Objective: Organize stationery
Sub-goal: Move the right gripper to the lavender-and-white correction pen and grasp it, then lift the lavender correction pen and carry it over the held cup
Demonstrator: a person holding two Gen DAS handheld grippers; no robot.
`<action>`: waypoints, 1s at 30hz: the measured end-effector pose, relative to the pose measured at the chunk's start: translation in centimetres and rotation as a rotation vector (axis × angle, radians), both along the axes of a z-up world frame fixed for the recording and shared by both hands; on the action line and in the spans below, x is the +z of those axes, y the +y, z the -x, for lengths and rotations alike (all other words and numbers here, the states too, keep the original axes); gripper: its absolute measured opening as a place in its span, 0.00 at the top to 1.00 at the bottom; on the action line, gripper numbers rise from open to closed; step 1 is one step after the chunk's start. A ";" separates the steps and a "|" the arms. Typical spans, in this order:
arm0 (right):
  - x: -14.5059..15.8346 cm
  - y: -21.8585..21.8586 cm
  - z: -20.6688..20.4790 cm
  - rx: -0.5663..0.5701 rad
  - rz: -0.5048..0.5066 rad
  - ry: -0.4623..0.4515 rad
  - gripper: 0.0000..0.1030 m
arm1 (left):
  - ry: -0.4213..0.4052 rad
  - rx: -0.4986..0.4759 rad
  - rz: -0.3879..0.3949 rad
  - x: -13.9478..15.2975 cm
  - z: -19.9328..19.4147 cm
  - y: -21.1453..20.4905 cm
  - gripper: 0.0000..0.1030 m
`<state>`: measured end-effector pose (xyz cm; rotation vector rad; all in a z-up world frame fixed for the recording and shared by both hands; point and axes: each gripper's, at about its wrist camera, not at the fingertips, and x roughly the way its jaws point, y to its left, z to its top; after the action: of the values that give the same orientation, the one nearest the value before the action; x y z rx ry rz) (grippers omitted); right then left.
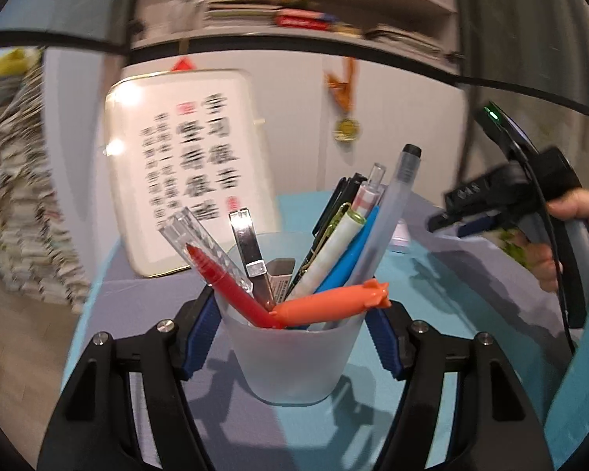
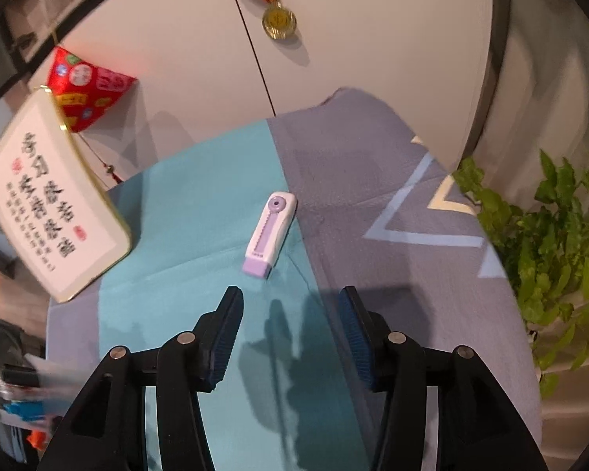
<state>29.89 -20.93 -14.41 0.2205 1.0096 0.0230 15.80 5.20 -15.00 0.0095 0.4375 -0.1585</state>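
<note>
A frosted plastic cup (image 1: 294, 357) stands on the blue cloth between the fingers of my left gripper (image 1: 292, 314), which is shut on the cup's upper part. The cup holds several pens, a red marker (image 1: 231, 286), an orange rocket-shaped pen (image 1: 330, 300) and a metal clip (image 1: 247, 251). In the right wrist view my right gripper (image 2: 290, 306) is open and empty, hovering over the cloth just short of a white-and-purple eraser (image 2: 269, 233). The right gripper also shows in the left wrist view (image 1: 491, 212), to the right.
A framed calligraphy plaque (image 2: 51, 200) leans against the white wall behind the table. A medal (image 2: 278, 19) hangs on the wall. A green plant (image 2: 549, 235) stands beyond the table's right edge. The cup's pens show blurred at the right wrist view's left edge (image 2: 15, 396).
</note>
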 end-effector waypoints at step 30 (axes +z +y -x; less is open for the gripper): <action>-0.6 5.8 1.6 0.198 -0.073 0.115 0.73 | 0.019 0.085 0.000 -0.3 -0.5 1.8 0.34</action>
<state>28.33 -15.18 -15.03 0.1889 1.1434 0.2301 16.26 6.98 -15.30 -0.0110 0.4557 -0.0747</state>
